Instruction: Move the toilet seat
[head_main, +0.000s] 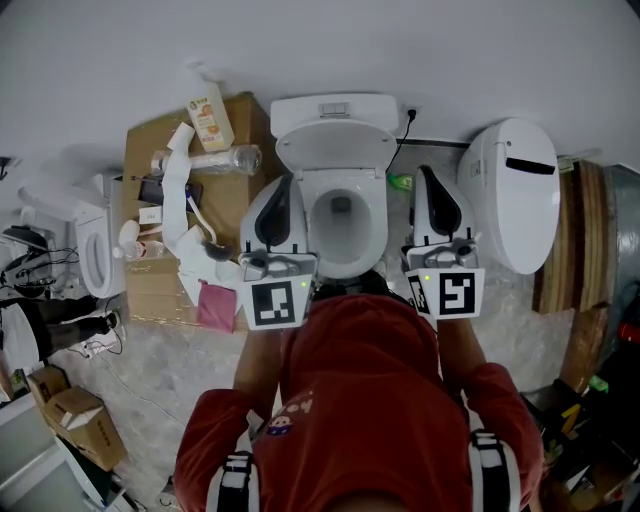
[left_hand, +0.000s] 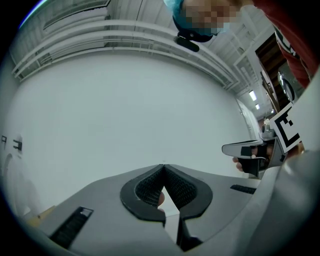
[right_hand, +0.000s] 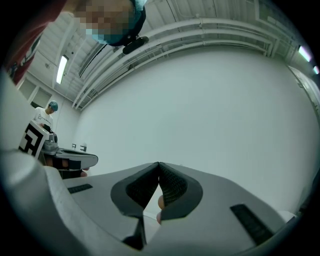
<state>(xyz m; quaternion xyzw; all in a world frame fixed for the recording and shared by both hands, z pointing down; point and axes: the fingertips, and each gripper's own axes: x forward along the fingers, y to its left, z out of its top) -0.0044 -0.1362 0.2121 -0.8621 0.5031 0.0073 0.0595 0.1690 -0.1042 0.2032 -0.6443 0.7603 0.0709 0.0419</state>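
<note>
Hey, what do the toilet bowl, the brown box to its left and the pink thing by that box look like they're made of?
The toilet bowl: glazed ceramic by the look, white, glossy and smoothly rounded.
The brown box: cardboard, matte tan, with flat panels and straight edges.
The pink thing: probably cloth, matte and limp, though too small to be sure.

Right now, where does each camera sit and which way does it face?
Head view: on the head, steeply down at the toilet; red shirt, left gripper, right gripper show.
Left gripper view: on that gripper, up at a white wall; shut jaws show.
Right gripper view: likewise, up at the wall; shut jaws show.
Shared: each gripper view catches the other gripper.
</note>
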